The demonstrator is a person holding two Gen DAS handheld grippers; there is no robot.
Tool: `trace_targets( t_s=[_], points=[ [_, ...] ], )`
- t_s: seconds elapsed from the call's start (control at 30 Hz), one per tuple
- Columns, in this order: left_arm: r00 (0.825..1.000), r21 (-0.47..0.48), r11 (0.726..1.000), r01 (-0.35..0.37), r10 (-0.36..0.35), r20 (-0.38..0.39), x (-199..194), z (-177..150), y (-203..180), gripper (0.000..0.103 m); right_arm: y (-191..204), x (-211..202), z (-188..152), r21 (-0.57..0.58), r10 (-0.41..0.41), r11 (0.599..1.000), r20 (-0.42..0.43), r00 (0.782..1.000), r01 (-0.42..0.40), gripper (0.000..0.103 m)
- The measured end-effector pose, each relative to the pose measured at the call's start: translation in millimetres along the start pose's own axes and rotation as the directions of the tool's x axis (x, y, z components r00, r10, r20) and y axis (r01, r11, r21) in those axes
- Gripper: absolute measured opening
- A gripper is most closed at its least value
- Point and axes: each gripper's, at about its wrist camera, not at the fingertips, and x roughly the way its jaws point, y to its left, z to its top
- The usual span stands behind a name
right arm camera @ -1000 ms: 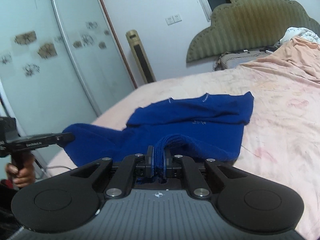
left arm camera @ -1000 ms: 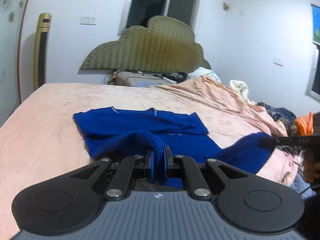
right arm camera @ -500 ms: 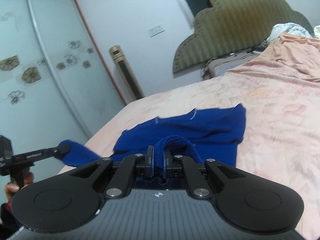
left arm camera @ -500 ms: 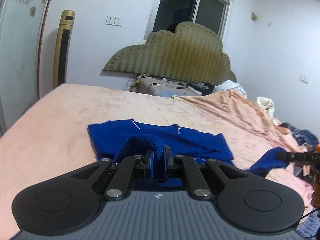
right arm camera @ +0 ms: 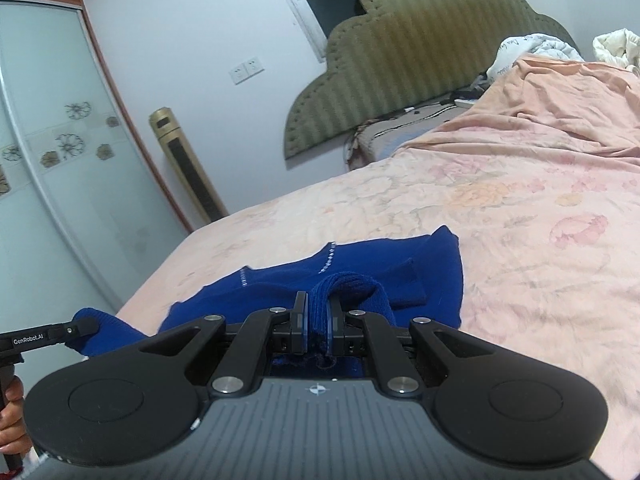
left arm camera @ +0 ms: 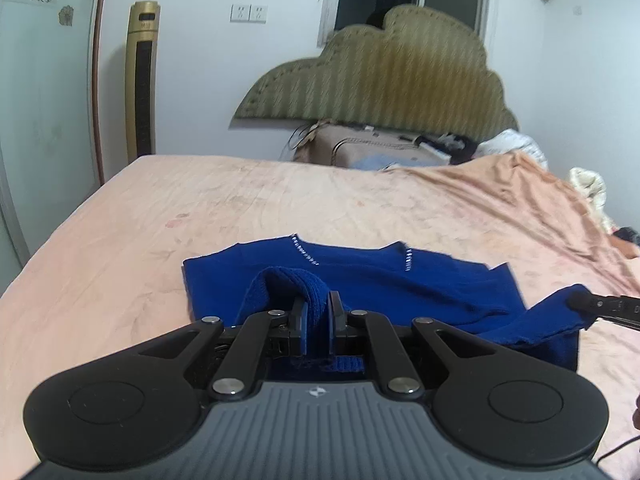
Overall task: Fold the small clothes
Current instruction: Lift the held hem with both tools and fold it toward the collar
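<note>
The left gripper (left arm camera: 316,320), a black two-finger tool on a ribbed grey body, points slightly downward across the bed, and its jaws are pressed together on a doubled ribbed edge of the small royal-blue knit garment (left arm camera: 400,284), a fold of which loops up just ahead of the fingertips. The right gripper (right arm camera: 316,320), of the same make, is tilted so that the room leans in its view; its jaws likewise pinch a bunched ribbed edge of the same garment (right arm camera: 360,276). In the left wrist view the right gripper (left arm camera: 600,304) enters at 3 o'clock as a thin black bar with blue cloth draped from its tip. In the right wrist view the left gripper (right arm camera: 68,330) enters at 9 o'clock, its side printed "GenRobot.AI" in white, with the person's hand (right arm camera: 10,412) wrapped around the handle below it. The garment lies spread on the peach floral bedsheet (left arm camera: 280,208) near the bed's near edge, its far part flat with two short rows of small shiny studs, its near edge lifted between the two tools. Beyond it, toward 12 o'clock, stand an olive scalloped padded headboard (left arm camera: 380,76), a gold tower fan (left arm camera: 142,80) at 10 o'clock and a white double wall socket (left arm camera: 249,13); any writing on them is too small to read.
</note>
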Motion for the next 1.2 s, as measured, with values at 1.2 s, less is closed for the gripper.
trace_targets(
  t_s=[1.2],
  points=[
    [0.986,0.117,0.983,-0.141,0.15,-0.069,93,53,-19,0.009,-17,81,32,0.059,-0.076,0.995,-0.016,0.997,0.077,0.011]
  ],
)
